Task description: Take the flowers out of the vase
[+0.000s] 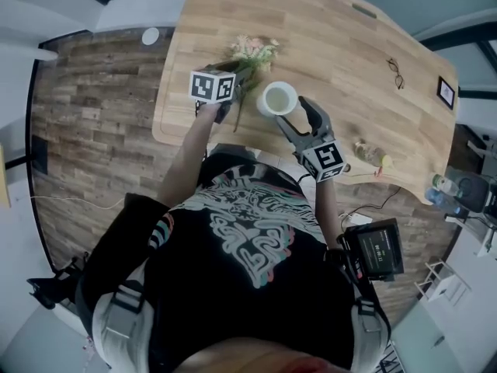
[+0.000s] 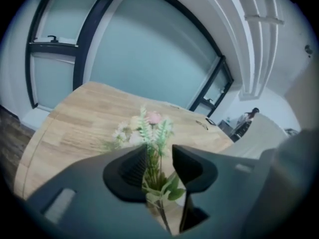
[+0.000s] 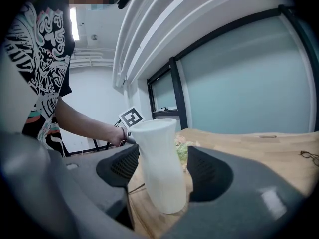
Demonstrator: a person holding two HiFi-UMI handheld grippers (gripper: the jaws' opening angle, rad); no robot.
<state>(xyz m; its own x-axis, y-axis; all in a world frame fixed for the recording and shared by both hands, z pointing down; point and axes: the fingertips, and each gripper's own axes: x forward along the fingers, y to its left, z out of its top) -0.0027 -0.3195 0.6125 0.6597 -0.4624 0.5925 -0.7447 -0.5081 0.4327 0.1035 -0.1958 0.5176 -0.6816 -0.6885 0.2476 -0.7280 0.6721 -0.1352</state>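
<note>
A small bunch of pink and white flowers (image 1: pixel 253 50) with green stems lies low over the wooden table (image 1: pixel 334 45), its heads pointing away from me. My left gripper (image 1: pixel 235 90) is around the stems. In the left gripper view the stems (image 2: pixel 155 171) pass between the pads with a gap on both sides, so the left gripper (image 2: pixel 154 166) is open. The white vase (image 1: pixel 277 98) stands upright on the table just right of the flowers and looks empty. My right gripper (image 1: pixel 293 116) holds it: in the right gripper view the vase (image 3: pixel 160 163) sits between the close-set jaws of the right gripper (image 3: pixel 162 176).
A pair of glasses (image 1: pixel 396 72) and a small black frame (image 1: pixel 446 92) lie at the table's far right. A small bottle (image 1: pixel 370 153) rests near the front edge. The table's rounded left edge is close to my left hand. A person (image 2: pixel 247 121) stands far off.
</note>
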